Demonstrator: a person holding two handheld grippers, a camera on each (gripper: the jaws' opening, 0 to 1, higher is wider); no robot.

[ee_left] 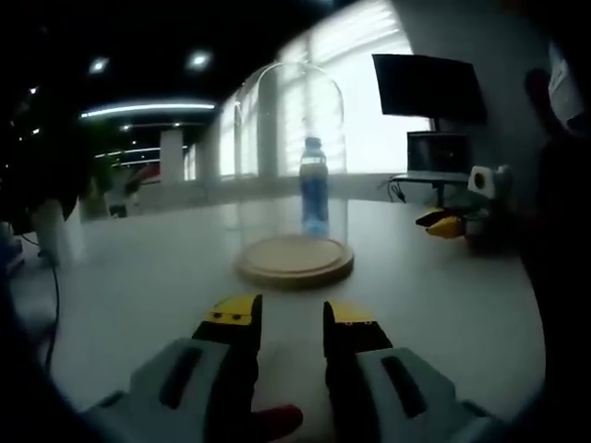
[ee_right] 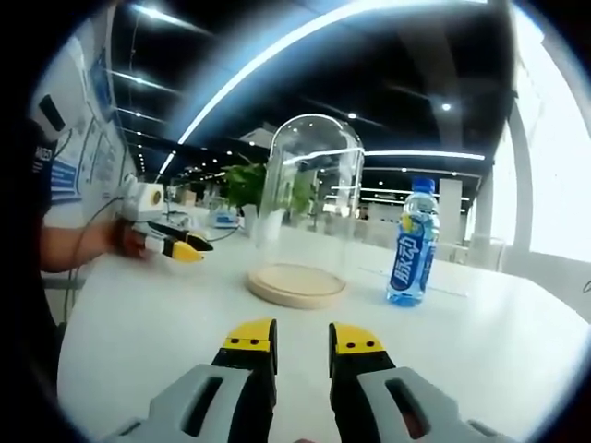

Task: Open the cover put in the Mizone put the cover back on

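A clear glass dome cover (ee_left: 291, 157) sits upright on a round wooden base (ee_left: 295, 260) on the white table. The blue Mizone bottle (ee_left: 314, 189) stands behind it, seen through the glass. In the right gripper view the bottle (ee_right: 413, 245) stands outside, to the right of the dome (ee_right: 309, 203) and its base (ee_right: 295, 284). My left gripper (ee_left: 291, 314) is open and empty, short of the base. My right gripper (ee_right: 303, 337) is also open and empty, short of the base. Each gripper shows in the other's view, the right gripper (ee_left: 448, 224) and the left gripper (ee_right: 180, 247).
The white table (ee_right: 148, 323) spreads wide around the base. A monitor (ee_left: 427, 88) and desk stand at the back right in the left gripper view. A person's hand (ee_right: 125, 238) holds the left gripper. A cable (ee_left: 55, 295) hangs at the table's left edge.
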